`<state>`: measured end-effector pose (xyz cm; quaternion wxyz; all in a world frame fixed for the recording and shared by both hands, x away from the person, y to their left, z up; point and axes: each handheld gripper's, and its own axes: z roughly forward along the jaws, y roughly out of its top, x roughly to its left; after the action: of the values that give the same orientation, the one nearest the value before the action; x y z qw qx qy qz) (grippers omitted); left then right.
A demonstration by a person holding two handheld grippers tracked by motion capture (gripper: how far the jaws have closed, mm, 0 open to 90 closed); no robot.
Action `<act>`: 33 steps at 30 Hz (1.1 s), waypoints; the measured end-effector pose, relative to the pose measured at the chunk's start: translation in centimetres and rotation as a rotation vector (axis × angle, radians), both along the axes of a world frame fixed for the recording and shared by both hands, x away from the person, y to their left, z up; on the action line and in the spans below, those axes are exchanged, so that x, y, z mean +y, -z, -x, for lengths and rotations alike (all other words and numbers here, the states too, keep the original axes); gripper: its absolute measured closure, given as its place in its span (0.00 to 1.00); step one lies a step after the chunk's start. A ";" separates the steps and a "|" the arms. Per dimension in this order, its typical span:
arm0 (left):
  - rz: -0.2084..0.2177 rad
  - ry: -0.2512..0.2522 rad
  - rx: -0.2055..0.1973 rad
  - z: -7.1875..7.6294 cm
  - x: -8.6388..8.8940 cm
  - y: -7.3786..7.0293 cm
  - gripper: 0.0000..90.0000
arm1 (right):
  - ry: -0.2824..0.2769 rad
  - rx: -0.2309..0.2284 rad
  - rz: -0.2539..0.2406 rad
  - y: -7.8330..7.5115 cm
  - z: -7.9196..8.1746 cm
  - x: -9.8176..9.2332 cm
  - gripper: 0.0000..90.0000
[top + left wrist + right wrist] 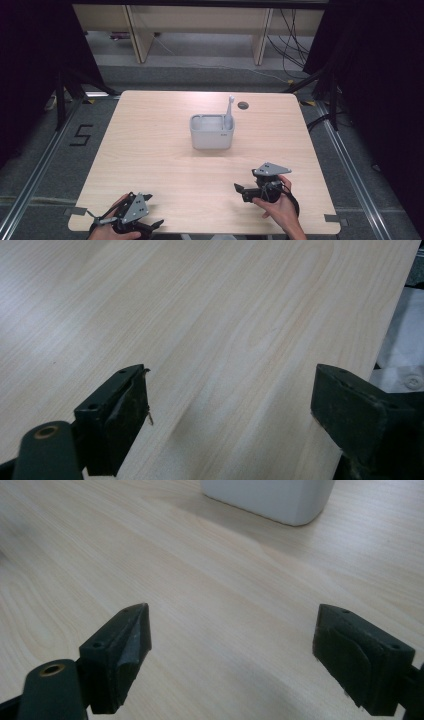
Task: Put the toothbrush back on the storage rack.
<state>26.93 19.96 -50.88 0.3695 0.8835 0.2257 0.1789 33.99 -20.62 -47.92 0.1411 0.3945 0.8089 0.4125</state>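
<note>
A grey rectangular container [212, 132] stands near the middle of the wooden table [150, 150], with a pale utensil handle [229, 109] sticking up from its right end. My right gripper [241, 192] rests low over the table's front right, held by a hand, its jaws wide apart and empty; in the right gripper view [232, 645] the container's base [270, 497] lies ahead, apart from the jaws. My left gripper [155, 226] sits at the front left edge in the other hand. In the left gripper view [230, 400] its jaws stand open over bare wood.
A round cable hole [243, 105] sits in the tabletop behind the container. Black curtains flank the table, and desk legs with cables [290, 40] stand beyond its far edge. A floor marking "5" [81, 134] lies to the left.
</note>
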 end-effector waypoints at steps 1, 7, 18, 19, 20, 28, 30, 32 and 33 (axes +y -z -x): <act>0.007 0.002 -0.002 0.0 0.0 0.1 0.16 | 0.013 0.011 -0.009 0.0 0.2 0.0 0.18; -0.018 0.008 -0.010 -0.1 0.1 0.0 0.16 | 0.023 0.018 0.020 0.2 1.0 -0.6 0.19; -0.019 0.010 -0.008 -0.1 0.1 0.0 0.16 | 0.005 0.050 0.058 0.7 2.1 -1.2 0.19; -0.018 0.008 -0.007 -0.1 0.1 0.0 0.16 | 0.007 0.040 0.077 0.7 2.2 -1.3 0.19; -0.017 0.007 -0.009 -0.1 0.1 0.0 0.16 | 0.019 0.049 0.071 0.7 2.4 -1.3 0.18; -0.019 0.009 -0.007 -0.1 0.1 0.0 0.16 | 0.022 0.081 0.102 0.9 3.4 -1.8 0.18; -0.018 0.006 -0.007 -0.1 0.1 0.0 0.16 | 0.019 0.083 0.102 1.0 3.6 -1.7 0.18; -0.017 0.006 -0.009 -0.1 0.1 0.0 0.16 | 0.012 0.087 0.119 1.0 3.7 -1.9 0.18; -0.019 0.007 -0.009 -0.1 0.1 0.0 0.16 | 0.016 0.090 0.119 1.0 3.8 -2.0 0.18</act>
<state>27.03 20.07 -50.89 0.3629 0.8869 0.2193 0.1835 30.20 -22.57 -48.95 0.1310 0.4099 0.8345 0.3442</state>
